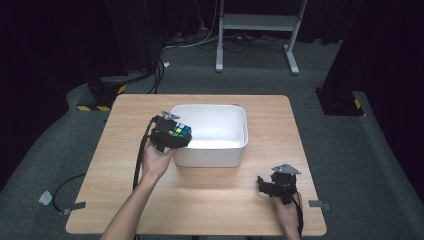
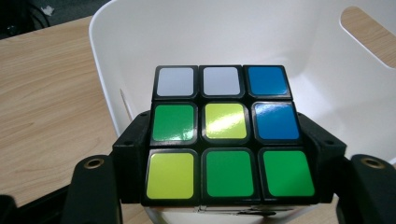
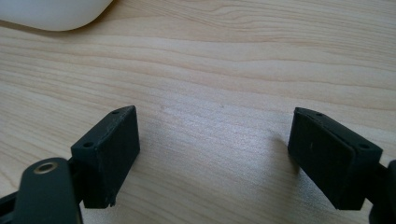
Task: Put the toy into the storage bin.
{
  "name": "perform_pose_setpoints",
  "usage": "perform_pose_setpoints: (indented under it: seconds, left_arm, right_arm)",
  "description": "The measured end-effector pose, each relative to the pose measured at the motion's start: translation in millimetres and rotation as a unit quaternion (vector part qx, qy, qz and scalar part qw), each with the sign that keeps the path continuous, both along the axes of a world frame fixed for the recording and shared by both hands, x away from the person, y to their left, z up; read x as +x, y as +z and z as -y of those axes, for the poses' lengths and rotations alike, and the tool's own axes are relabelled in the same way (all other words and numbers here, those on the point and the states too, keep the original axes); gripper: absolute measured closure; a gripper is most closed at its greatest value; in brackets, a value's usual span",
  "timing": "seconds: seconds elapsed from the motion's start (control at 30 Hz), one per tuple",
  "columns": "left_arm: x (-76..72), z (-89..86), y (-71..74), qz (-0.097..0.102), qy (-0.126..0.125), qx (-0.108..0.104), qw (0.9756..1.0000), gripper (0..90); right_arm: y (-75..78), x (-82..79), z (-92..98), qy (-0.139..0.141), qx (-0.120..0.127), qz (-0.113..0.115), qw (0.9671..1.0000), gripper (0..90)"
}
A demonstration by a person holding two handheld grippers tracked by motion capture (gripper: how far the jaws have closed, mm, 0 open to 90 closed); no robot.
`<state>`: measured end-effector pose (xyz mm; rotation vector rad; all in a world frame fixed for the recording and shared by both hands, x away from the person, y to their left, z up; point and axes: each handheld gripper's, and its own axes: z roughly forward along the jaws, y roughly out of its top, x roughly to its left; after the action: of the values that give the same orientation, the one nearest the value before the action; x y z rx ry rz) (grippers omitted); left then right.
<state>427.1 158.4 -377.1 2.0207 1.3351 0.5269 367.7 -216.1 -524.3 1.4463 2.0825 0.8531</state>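
Holding puzzle cube (image 2: 226, 133) over white bin (image 1: 235, 150) rim, frame center: left gripper (image 1: 172, 136) clamped on it; drop left. Right gripper (image 3: 215, 154) wide open, empty.

– What's in my left gripper (image 1: 172, 136)?
– A colour cube (image 1: 180, 131), clamped over the near-left corner of the white bin (image 1: 235, 150).
– And my right gripper (image 1: 276, 187)?
– Near right, over the wooden table (image 1: 125, 165).

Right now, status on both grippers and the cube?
Left gripper shut on puzzle cube, held over white bin rim. Right gripper open, empty, low over table. Nothing in the way.
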Motion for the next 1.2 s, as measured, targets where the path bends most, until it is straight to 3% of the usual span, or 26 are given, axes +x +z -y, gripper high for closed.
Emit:
perform_pose_setpoints:
  seconds: [0.43,0.57,0.83,1.2]
  left_arm:
    - [1.0,0.7,-6.6,-0.009,-0.006,0.003,0.9999,32.4]
    - [-0.2,-0.7,-2.8,0.001,-0.009,-0.013,0.9999,30.7]
    - [1.0,2.6,-5.7,-0.006,-0.019,-0.014,0.9997,24.8]
    - [0.1,-2.0,-2.4,0.006,-0.027,-0.034,0.999,21.8]
  right_arm:
    - [0.0,0.0,0.0,0.0,0.0,0.0,1.0,16.5]
    - [0.0,0.0,0.0,0.0,0.0,0.0,1.0,16.3]
    - [0.0,0.0,-0.1,0.001,-0.001,0.0,1.0,16.0]
    - [0.0,0.0,-0.1,0.001,-0.001,0.0,1.0,16.0]
